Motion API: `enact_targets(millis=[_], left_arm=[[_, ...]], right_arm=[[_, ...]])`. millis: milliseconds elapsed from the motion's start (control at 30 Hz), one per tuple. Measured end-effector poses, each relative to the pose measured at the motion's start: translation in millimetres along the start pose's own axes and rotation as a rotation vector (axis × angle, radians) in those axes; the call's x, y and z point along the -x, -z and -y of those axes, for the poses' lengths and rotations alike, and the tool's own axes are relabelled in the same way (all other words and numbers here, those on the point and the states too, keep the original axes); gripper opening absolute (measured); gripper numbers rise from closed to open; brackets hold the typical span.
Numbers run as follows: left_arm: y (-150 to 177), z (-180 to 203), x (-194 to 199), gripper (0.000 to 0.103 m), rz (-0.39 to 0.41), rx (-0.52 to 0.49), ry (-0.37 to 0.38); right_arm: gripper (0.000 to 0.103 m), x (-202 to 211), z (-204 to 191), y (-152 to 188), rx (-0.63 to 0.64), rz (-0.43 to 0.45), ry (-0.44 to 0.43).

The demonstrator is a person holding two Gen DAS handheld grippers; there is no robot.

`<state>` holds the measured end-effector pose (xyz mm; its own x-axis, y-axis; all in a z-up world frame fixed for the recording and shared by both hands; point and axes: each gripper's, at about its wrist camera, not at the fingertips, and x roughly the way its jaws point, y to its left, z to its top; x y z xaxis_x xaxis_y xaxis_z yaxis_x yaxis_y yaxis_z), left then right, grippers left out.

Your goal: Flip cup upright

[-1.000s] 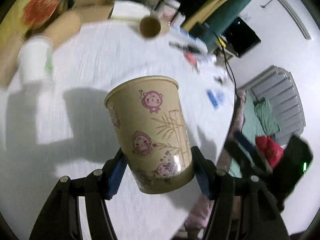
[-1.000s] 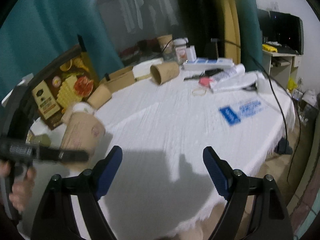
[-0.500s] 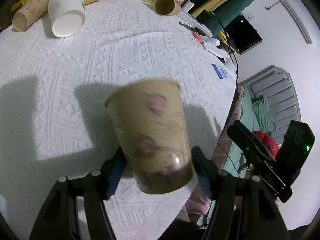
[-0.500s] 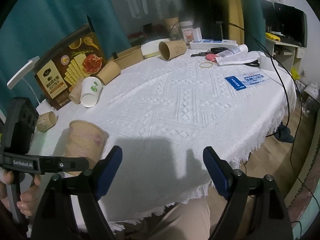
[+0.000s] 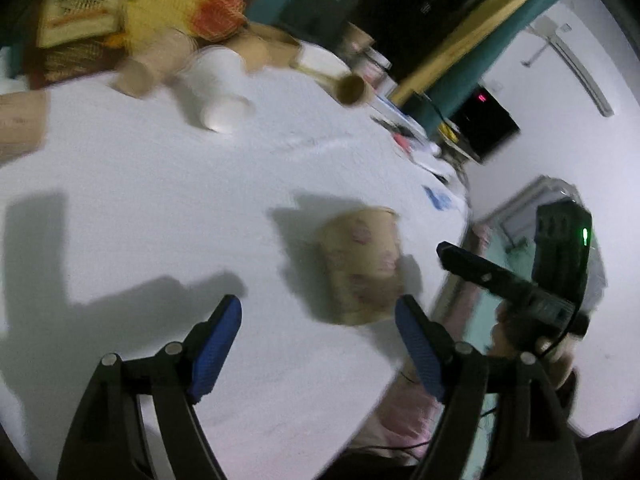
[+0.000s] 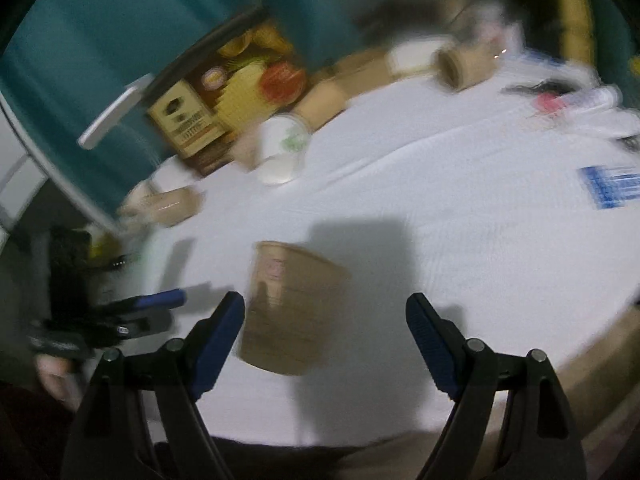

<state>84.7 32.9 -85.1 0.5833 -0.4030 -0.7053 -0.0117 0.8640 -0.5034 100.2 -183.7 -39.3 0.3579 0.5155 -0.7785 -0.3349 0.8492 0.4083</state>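
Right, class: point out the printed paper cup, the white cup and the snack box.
printed paper cup [image 5: 362, 266], left wrist view, on its side wall.
white cup [image 6: 280, 152], right wrist view, on its side wall.
snack box [image 6: 232, 92], right wrist view, on its printed front.

The left tongs [image 5: 318, 344] stand with their two blue-padded fingers [image 5: 216, 346] spread wide apart, gripping nothing. The right tongs [image 6: 325, 346] are spread just as wide, also with nothing between the pads. From the left wrist view the right tongs show at the far right, held in a hand [image 5: 552, 354]. From the right wrist view the left tongs show at the left edge, blurred, with a hand [image 6: 54, 376] below them.
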Motion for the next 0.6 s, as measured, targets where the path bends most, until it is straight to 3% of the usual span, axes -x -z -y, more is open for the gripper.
enact_targets(millis=[133,333,433,533,600], left_arm=[[10.3,-23.8,31.5,0.079,0.098,-0.013,-0.138],[21.3,-42.0,51.6,0.079,0.145,-0.054,-0.266],[25.8,-44.9,52.7,0.079,0.138,-0.068,-0.262],[27.3,-50.7,49.6,0.079,0.118,-0.063,-0.247],[30.3,-52.3,48.3,0.079,0.110,-0.055,-0.237]], right_arm=[[0.081,-45.1,-2.2,-21.7,-0.037,-0.174,-0.069],[0.081,-84.9,-9.1,-33.1,-0.025,-0.302,-0.049],[0.081,-95.1,-12.8,-36.5,-0.005,-0.319,-0.028],[0.065,-98.7,-20.7,-40.4,0.007,-0.330,-0.006],[0.065,-97.9,-29.8,-42.9,0.022,-0.323,0.005]])
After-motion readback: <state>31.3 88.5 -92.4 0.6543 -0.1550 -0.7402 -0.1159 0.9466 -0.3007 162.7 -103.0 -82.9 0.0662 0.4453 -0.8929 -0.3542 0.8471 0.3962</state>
